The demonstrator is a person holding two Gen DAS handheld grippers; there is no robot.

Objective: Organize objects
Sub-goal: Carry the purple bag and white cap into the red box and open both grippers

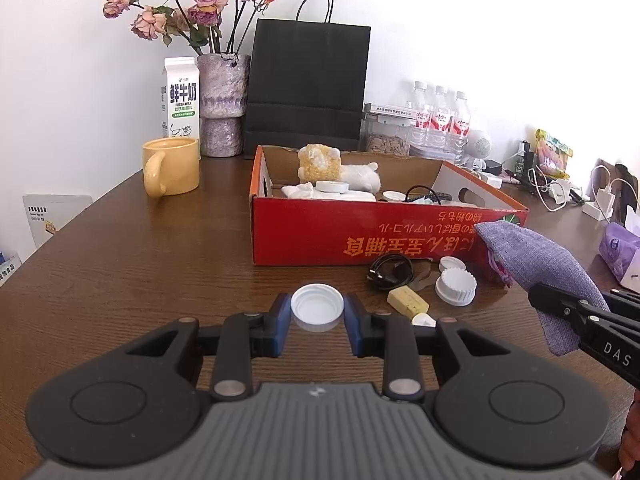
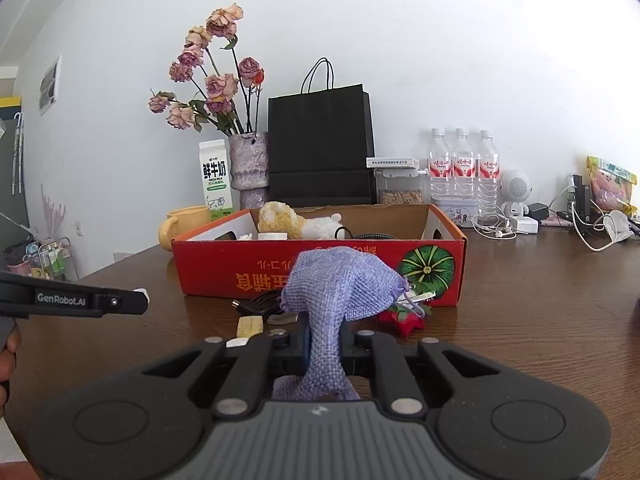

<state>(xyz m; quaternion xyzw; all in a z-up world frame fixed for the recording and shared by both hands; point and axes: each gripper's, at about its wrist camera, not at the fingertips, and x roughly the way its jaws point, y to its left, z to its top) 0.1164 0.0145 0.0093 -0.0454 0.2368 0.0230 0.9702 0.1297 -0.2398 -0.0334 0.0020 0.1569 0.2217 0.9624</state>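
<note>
Home: wooden table [image 1: 140,248] with dried roses [image 1: 192,4], milk carton [image 1: 181,98], mug [image 1: 172,166].

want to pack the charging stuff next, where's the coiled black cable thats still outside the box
In the left wrist view the coiled black cable lies on the table just in front of the red box, right of centre, beside two white caps and a yellow block.

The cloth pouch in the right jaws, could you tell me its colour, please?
The cloth pouch is lavender purple, a coarse weave; clearest in the right wrist view.
</note>
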